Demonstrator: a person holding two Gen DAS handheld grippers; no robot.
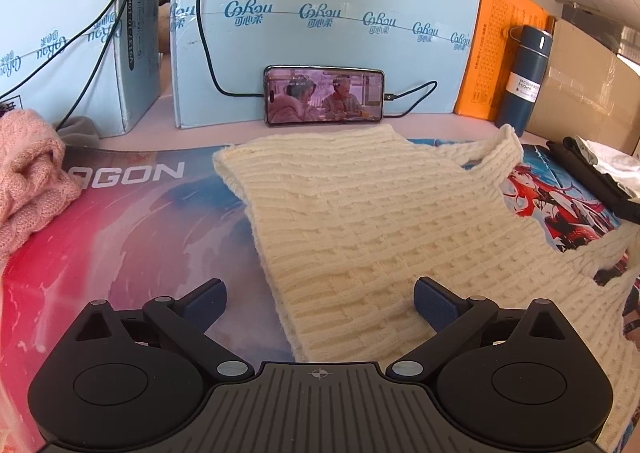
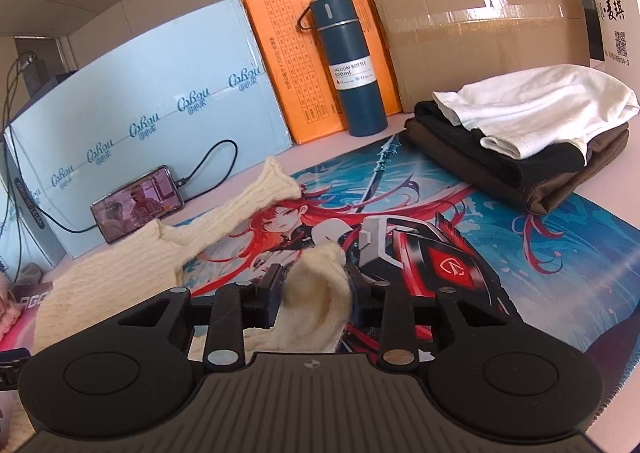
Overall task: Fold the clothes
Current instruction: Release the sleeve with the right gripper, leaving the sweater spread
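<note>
A cream knitted sweater vest (image 1: 360, 221) lies spread on the printed desk mat (image 1: 132, 237). My left gripper (image 1: 320, 301) is open just above the vest's near left edge; its right finger (image 1: 434, 303) rests over the knit and its left finger is over the mat. My right gripper (image 2: 316, 293) is shut on a bunched cream strap of the vest (image 2: 320, 285) and holds it above the mat (image 2: 520, 253). The other strap (image 2: 256, 193) lies flat towards the phone.
A pink knit garment (image 1: 28, 181) lies at the left. A stack of folded clothes (image 2: 520, 133) sits at the right. A phone (image 1: 324, 95) with its cable leans on light blue boxes (image 1: 320, 33). A blue vacuum bottle (image 2: 348, 61), orange box and cardboard box stand behind.
</note>
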